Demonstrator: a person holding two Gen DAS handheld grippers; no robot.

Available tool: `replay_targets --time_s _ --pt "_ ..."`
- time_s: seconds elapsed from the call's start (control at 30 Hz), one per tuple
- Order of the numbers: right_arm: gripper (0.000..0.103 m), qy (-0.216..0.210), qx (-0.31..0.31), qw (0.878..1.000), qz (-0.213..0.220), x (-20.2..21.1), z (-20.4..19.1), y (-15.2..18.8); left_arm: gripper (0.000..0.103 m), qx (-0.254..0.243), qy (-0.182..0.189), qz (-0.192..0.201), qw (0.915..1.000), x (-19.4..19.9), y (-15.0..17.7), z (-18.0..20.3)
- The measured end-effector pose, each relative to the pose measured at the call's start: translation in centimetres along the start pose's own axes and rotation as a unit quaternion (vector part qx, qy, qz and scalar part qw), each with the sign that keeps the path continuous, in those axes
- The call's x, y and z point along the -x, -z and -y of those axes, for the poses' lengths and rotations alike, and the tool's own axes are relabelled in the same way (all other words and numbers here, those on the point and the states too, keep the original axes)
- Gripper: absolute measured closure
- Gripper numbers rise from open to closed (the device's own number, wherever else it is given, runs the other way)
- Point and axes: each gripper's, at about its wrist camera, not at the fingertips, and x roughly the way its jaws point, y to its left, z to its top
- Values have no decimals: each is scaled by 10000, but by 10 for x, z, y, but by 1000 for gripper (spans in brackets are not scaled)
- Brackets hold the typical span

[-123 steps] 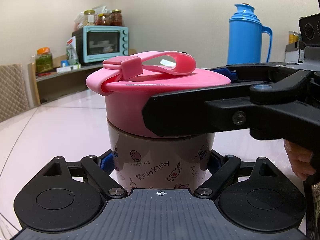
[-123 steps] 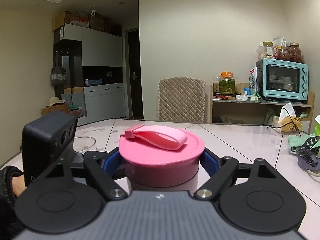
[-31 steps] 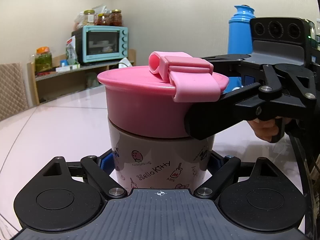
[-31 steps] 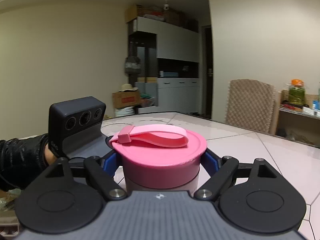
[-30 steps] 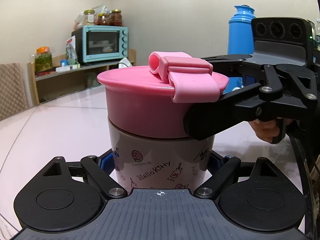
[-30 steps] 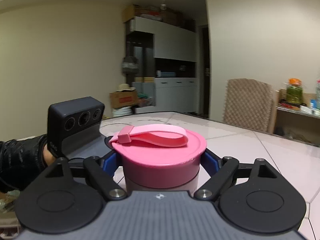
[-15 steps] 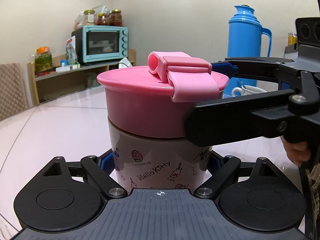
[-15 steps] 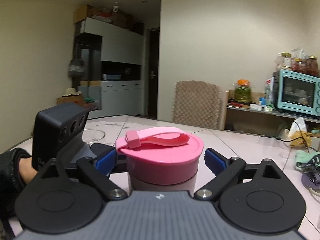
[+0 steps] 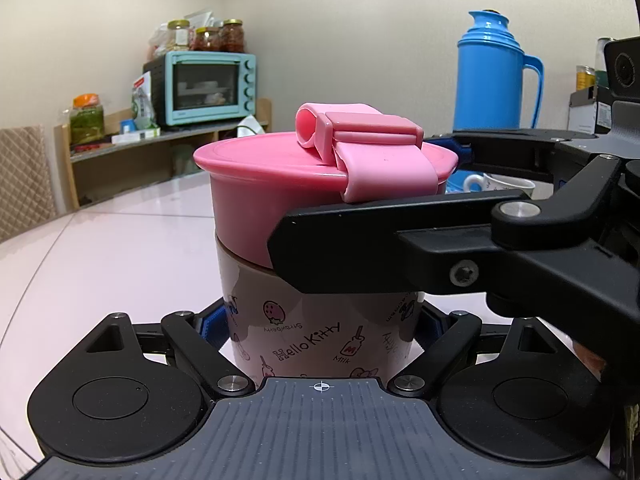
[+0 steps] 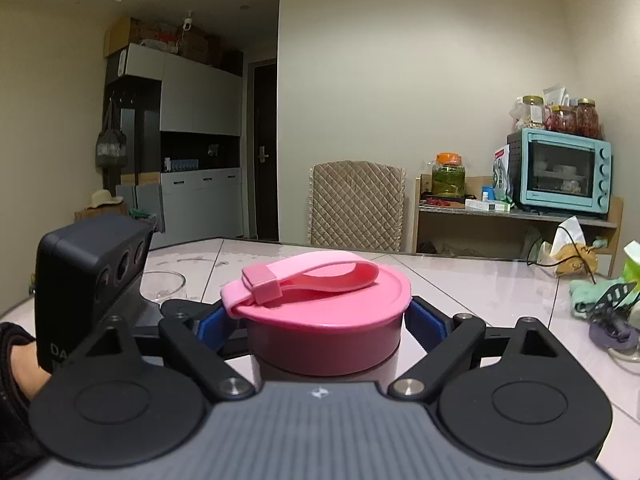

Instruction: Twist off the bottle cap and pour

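Note:
A Hello Kitty bottle with a wide pink screw cap and a pink carry strap stands upright on the pale table. My left gripper is shut on the bottle's printed body, low down. My right gripper reaches in from the right and is shut on the pink cap; its black finger crosses the cap's front in the left wrist view. The bottle's contents are hidden.
A blue thermos and a white mug stand behind the right gripper. A clear glass bowl sits on the table beyond the left gripper's camera block. A cloth and cables lie at the far right.
Half a second ago my right gripper was open around the cap and swinging back; now it is shut on the cap again. The cap's strap has kept its turned position.

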Motion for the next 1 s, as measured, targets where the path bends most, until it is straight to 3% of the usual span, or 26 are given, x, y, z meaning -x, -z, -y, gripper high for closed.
replay_targets --time_s 0.1,0.23,0.4,0.67,0.8,0.87,1.0 --pt "18 -25 24 10000 6 0 2 2 12 -1 1 0 10000 0 0 0" --pt "18 -391 183 9991 -23 0 13 1 12 0 1 0 10000 0 0 0" --pt "18 -1226 396 9916 -83 -3 40 -2 12 6 3 0 10000 0 0 1" --pt "18 -2497 655 9661 -58 -13 78 -6 12 -13 -7 -1 10000 -1 0 4" --pt "18 -2522 636 9656 -69 -11 76 -9 12 -10 -3 -2 10000 -1 -1 4" --pt "12 -2299 577 9713 -200 -8 69 -10 12 -4 -3 -4 10000 -3 -1 5" --pt "11 -1679 625 9836 -216 6 52 -10 12 -2 -3 -4 10000 -4 -2 4"
